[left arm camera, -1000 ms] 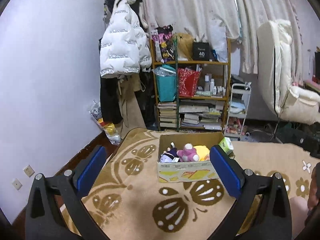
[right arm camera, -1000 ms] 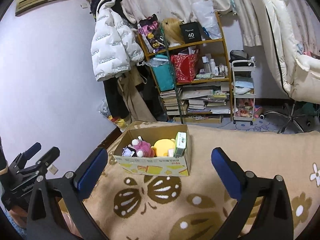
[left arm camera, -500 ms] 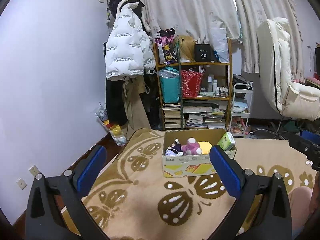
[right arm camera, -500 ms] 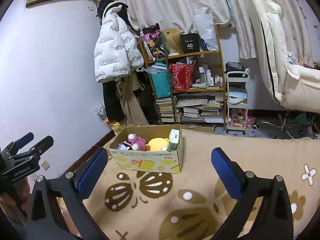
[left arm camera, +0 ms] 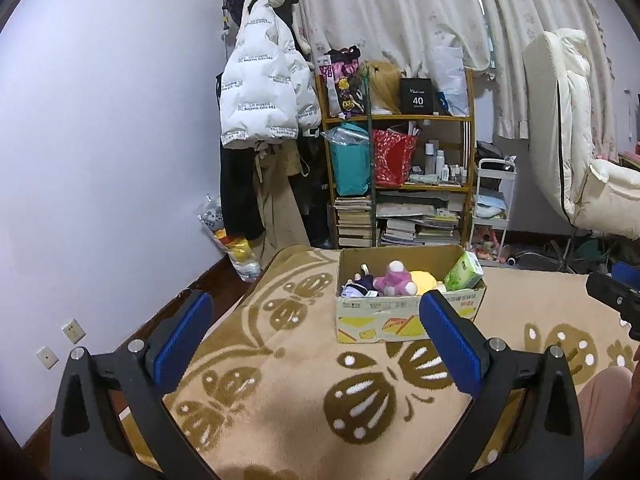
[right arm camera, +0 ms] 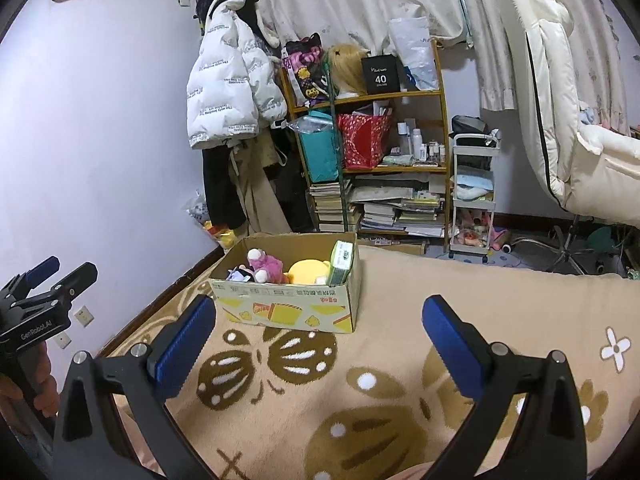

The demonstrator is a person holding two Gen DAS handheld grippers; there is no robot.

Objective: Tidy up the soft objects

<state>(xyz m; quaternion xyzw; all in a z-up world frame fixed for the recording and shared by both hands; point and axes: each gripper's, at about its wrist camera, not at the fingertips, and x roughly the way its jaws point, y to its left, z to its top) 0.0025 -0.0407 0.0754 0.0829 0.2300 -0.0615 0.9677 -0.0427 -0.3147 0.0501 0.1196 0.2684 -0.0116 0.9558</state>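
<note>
— While both tools hang level above the beige rug with brown butterfly patterns, how do the jaws stand?

— Spread wide, each pair. The left gripper has its blue-padded fingers far apart with only rug between them; the right gripper is likewise parted and grips nothing.

— And where are the soft things?

— Inside the open cardboard box with yellow printing, which sits on the rug at the far side, ahead of both grippers and well apart from them. A pink plush toy lies in the middle, a round yellow plush just to its right, a dark purple-and-white plush to its left. A green tissue pack stands at the box's right end.

— Can you see the hands?

— In the right wrist view, at the near left edge, a hand grips the left tool's handle. Behind the box stands a wooden shelf crowded with books and bags.
</note>
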